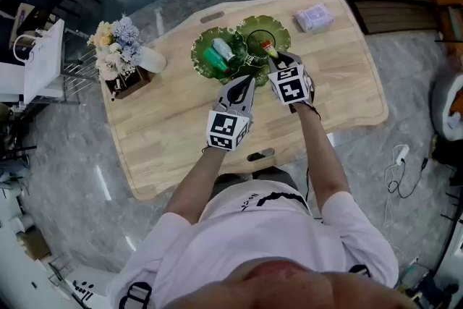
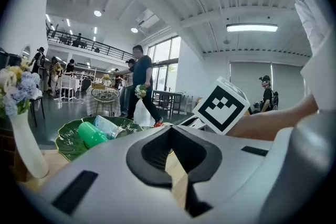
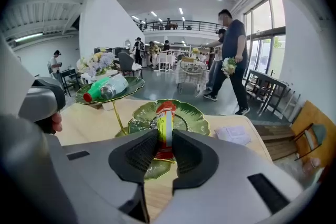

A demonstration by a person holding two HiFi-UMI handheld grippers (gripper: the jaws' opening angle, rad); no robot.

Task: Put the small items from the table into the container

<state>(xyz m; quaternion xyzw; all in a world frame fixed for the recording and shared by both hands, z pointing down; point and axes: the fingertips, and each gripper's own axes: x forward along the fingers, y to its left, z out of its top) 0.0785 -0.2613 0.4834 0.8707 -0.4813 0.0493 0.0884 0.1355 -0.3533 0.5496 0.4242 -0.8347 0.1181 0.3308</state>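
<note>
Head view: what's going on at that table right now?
A person is working with tongs in each hand. The right tongs are clamped on a red and yellow tube, held over the lower green leaf dish. The raised leaf dish beside it already holds a green bottle and a clear bottle. The left tongs are shut and empty. A pale packet lies on the table.

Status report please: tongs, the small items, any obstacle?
Right tongs shut on red-yellow tube, over lower green dish. Left tongs shut, empty. Two bottles in upper dish. Nothing in the way.
</note>
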